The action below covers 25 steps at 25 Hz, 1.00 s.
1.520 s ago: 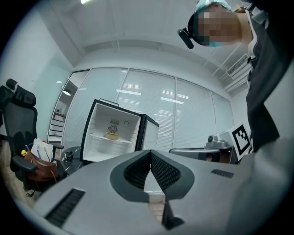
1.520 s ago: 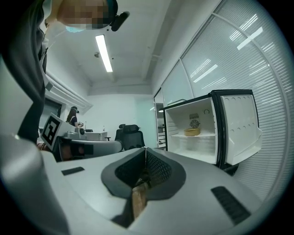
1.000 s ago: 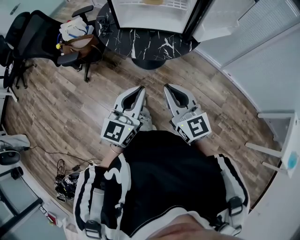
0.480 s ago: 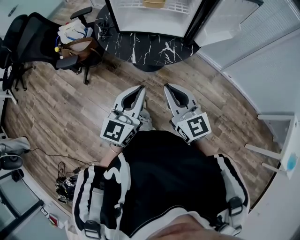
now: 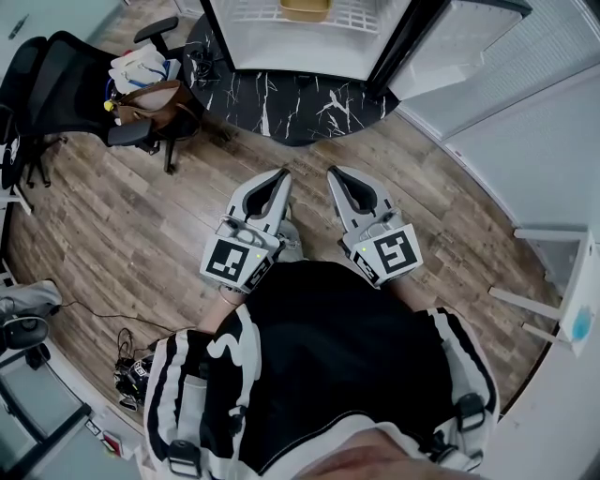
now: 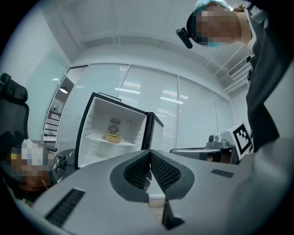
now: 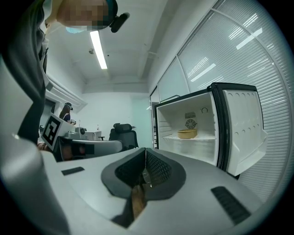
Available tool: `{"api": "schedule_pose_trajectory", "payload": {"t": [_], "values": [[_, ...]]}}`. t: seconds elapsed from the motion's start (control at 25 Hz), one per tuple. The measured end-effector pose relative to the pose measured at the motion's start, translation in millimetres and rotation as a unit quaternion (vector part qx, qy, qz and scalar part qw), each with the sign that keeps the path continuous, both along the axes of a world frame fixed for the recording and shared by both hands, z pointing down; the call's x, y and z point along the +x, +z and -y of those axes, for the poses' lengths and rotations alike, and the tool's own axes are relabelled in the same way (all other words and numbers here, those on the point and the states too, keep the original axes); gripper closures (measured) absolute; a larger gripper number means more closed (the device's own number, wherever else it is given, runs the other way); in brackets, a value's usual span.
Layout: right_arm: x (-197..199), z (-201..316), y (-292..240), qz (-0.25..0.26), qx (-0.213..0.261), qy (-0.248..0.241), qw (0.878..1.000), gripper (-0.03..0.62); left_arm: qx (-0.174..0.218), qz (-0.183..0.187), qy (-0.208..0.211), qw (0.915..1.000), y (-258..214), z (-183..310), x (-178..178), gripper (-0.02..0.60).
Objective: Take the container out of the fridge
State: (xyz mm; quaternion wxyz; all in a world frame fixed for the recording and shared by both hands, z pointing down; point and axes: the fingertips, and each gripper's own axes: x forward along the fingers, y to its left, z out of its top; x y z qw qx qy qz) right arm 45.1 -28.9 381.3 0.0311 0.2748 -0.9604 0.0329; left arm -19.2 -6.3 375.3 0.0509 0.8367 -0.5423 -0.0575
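A small white fridge point(image 5: 305, 56) stands open at the top of the head view, its door point(image 5: 450, 42) swung to the right. On its wire shelf sits a tan container point(image 5: 305, 9), also visible as the container point(image 6: 113, 137) in the left gripper view and the container point(image 7: 187, 133) in the right gripper view. My left gripper point(image 5: 283, 175) and right gripper point(image 5: 332, 172) are held side by side over the wooden floor, well short of the fridge. Both point level at it, shut and empty.
The fridge rests on a round black marble-patterned table point(image 5: 281, 98). A black office chair point(image 5: 84, 84) with a brown bag point(image 5: 159, 94) stands at the left. Cables point(image 5: 131, 361) lie on the floor lower left. A white frame point(image 5: 562, 291) stands at the right.
The fridge, table and chair have slid down the head view, showing more of the shelf and container: I have moved closer. Both grippers keep their pose, shut.
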Motion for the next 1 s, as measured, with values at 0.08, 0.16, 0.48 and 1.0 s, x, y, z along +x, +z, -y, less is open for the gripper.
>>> {"api": "schedule_pose_trajectory", "payload": {"t": [0.08,0.16,0.48,1.0], "values": [[-2,7,0,0.001,0.001,0.003,1.000,0.582,0.001,-0.001,0.001,1.0000,0,7,-3,0.572],[-3,15,0,0.002,0.002,0.007,1.000,0.582,0.003,0.000,0.003,1.0000,0,16,-5,0.572],[-10,47,-6,0.002,0.004,0.023,1.000,0.582,0.004,-0.002,0.017,0.9998,-6,49,-13,0.572],[-34,83,-10,-0.005,0.004,0.033,0.999,0.582,0.008,0.000,0.034,0.9994,-12,89,-34,0.572]]}}
